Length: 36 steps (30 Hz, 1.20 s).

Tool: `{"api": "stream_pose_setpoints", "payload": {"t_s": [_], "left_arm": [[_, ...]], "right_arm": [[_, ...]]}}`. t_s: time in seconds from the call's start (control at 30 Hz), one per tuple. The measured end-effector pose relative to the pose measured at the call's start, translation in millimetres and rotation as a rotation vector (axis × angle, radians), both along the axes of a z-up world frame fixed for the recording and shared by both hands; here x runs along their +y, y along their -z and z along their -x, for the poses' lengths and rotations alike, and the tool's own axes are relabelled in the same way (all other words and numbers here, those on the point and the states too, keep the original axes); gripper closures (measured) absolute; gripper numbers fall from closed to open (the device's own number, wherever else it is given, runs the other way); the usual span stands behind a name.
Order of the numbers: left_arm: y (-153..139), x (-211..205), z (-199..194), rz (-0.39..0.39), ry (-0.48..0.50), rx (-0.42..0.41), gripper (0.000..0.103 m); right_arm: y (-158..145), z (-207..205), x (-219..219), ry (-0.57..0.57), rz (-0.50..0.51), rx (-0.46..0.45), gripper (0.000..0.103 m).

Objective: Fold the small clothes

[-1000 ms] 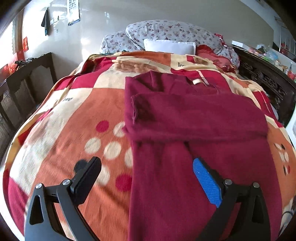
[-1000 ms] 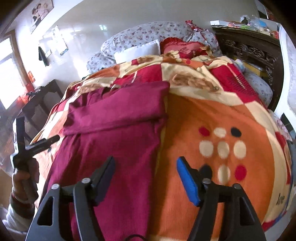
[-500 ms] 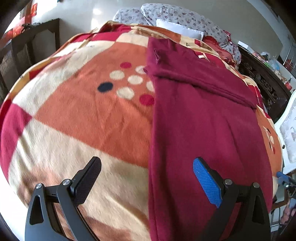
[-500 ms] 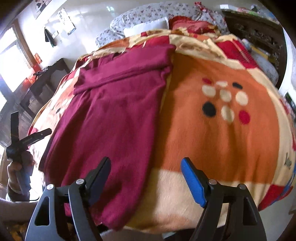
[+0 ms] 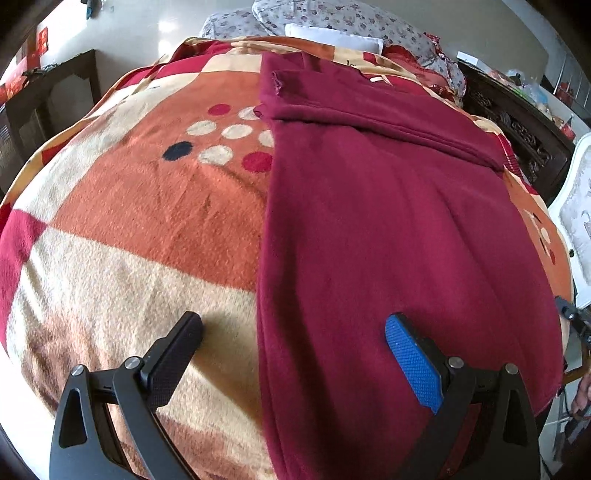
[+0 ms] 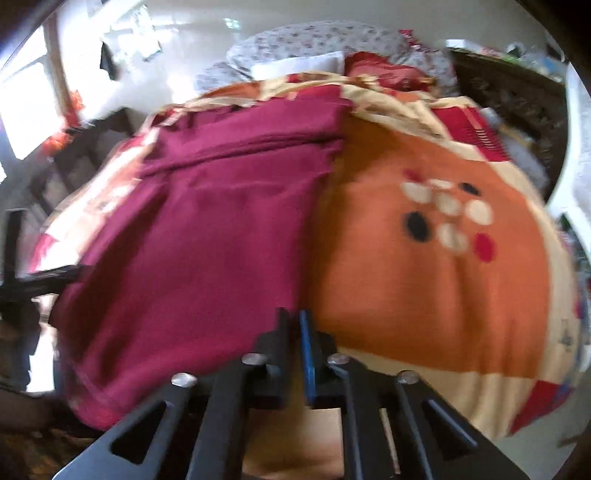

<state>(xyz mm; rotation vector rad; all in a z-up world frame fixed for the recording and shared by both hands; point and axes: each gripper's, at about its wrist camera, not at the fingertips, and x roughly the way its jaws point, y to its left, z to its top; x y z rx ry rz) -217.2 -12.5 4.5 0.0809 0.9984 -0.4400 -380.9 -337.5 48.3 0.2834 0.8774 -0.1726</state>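
Observation:
A maroon garment [image 5: 388, 221] lies flat on a patterned orange blanket [image 5: 129, 240], its top part folded down across it. My left gripper [image 5: 291, 325] is open over the garment's left edge near the hem, with the black finger above the blanket and the blue pad [image 5: 410, 358] above the cloth. In the blurred right wrist view the garment [image 6: 221, 229] fills the left half. My right gripper [image 6: 293, 321] has its jaws together at the garment's lower right edge, where cloth meets blanket [image 6: 424, 295], and appears to pinch that edge.
Pillows [image 5: 332, 22] are piled at the head of the bed. Dark carved wooden furniture [image 5: 517, 122] runs along the right side, with a white chair [image 5: 576, 221] beside it. A dark wooden bench [image 5: 48, 96] stands to the left. The blanket drops off at the near edge.
Both grippers have come down and back toward the near hem of the garment. The right gripper's jaws, wide apart half a second ago, are now together at the garment's right edge.

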Motion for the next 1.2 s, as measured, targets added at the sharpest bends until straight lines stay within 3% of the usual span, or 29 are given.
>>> {"api": "stream_pose_setpoints", "payload": {"t_s": [0.13,0.2,0.27,0.33,0.43,0.6,0.87,1.2], "left_arm": [[-5,6,4,0.0,0.003,0.017,0.004],[-7,11,7,0.017,-0.002,0.032,0.004],[-9,18,12,0.031,-0.009,0.05,0.004],[-7,22,16,0.037,-0.003,0.073,0.004],[-3,28,22,0.05,0.009,0.123,0.004],[-2,29,31,0.054,0.019,0.137,0.004],[3,22,36,0.012,0.034,0.126,0.0],[5,13,35,-0.044,0.017,0.102,0.0]], "right_arm": [[-2,12,-1,-0.047,-0.092,-0.026,0.1],[-7,21,-7,-0.034,-0.18,-0.059,0.094],[-7,27,-11,-0.037,-0.249,-0.064,0.059],[-6,35,-9,-0.063,-0.299,-0.06,0.044],[-4,40,2,-0.114,-0.312,-0.041,0.044],[7,40,18,-0.192,-0.41,-0.033,0.044],[22,36,16,-0.193,-0.491,-0.042,0.042],[21,37,13,-0.219,-0.484,-0.037,0.041]]}}
